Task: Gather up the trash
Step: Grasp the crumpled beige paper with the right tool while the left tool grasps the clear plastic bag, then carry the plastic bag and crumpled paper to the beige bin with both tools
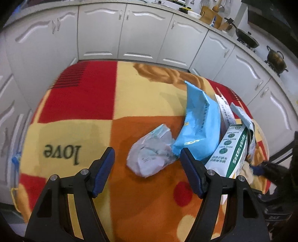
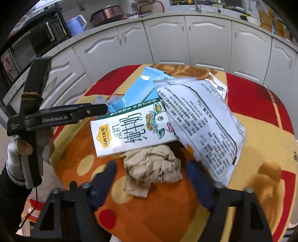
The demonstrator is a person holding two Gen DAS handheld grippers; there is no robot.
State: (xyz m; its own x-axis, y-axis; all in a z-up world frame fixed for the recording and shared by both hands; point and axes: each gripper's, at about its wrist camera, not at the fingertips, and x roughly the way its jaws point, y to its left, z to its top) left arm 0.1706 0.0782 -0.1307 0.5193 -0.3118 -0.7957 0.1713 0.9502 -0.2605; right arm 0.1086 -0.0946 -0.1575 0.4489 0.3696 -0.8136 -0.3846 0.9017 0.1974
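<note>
A pile of trash lies on the blanket-covered table (image 1: 78,104). In the left wrist view my left gripper (image 1: 147,154) is open around a crumpled grey plastic wrapper (image 1: 150,154). Beside it are a light blue bag (image 1: 199,122) and a white-and-green milk carton (image 1: 231,149). In the right wrist view my right gripper (image 2: 151,167) is open around a crumpled brown paper ball (image 2: 154,167). Behind it lie the milk carton (image 2: 130,128), a white printed bag (image 2: 204,124) and the blue bag (image 2: 137,89). The left gripper (image 2: 104,108) shows from the side, reaching in.
White kitchen cabinets (image 1: 121,33) ring the table. A counter holds a wok (image 1: 245,37) and kettle (image 1: 275,57); a microwave (image 2: 28,44) and pot (image 2: 108,13) are on the other side. The table edge drops off near the left hand (image 2: 24,147).
</note>
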